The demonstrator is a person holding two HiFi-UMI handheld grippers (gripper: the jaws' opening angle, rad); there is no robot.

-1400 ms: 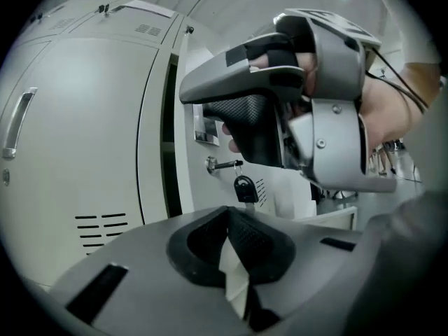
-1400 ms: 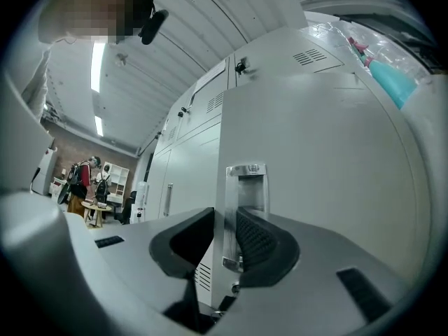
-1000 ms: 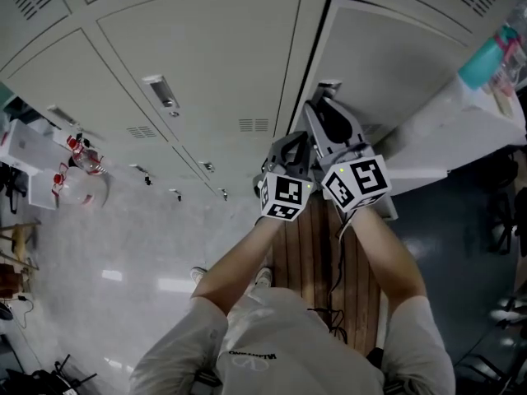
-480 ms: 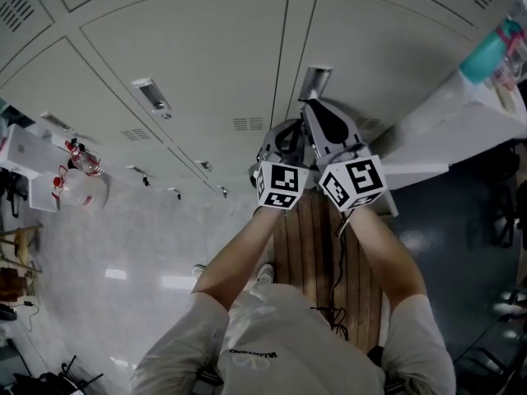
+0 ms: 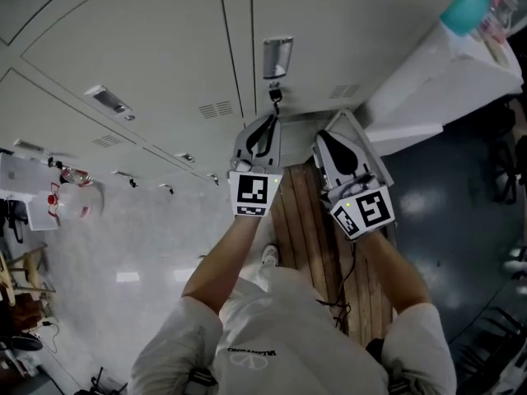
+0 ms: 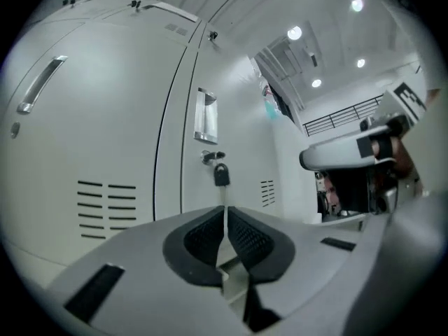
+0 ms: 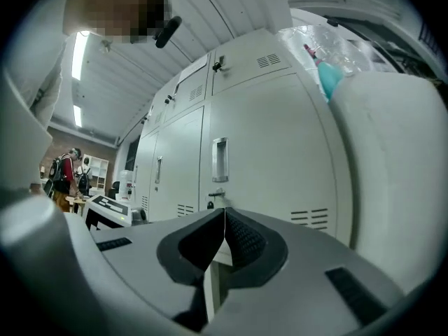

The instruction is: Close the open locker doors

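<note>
Locker door (image 5: 329, 39) now sits flush in the row. A second ago it stood ajar with a dark gap along its edge, so this one looks done. Its recessed handle (image 5: 277, 58) and hanging key (image 5: 274, 97) are straight ahead of the left tongs (image 5: 270, 121), which are clenched on nothing, tips just short of the key. Right tongs (image 5: 324, 137) have just been closing with nothing between them — now clenched and empty too, pulled back from the door face and lower than before. No other door in view stands open, so I'd judge the task finished here, or moving elsewhere. Room: lockers to the left are all flush and the floor (image 5: 123, 245) is open that side — on the right a white unit (image 5: 428, 97) with a teal bottle (image 5: 466, 5) crowds the right tongs. Wooden slats (image 5: 317, 220) underfoot.
</note>
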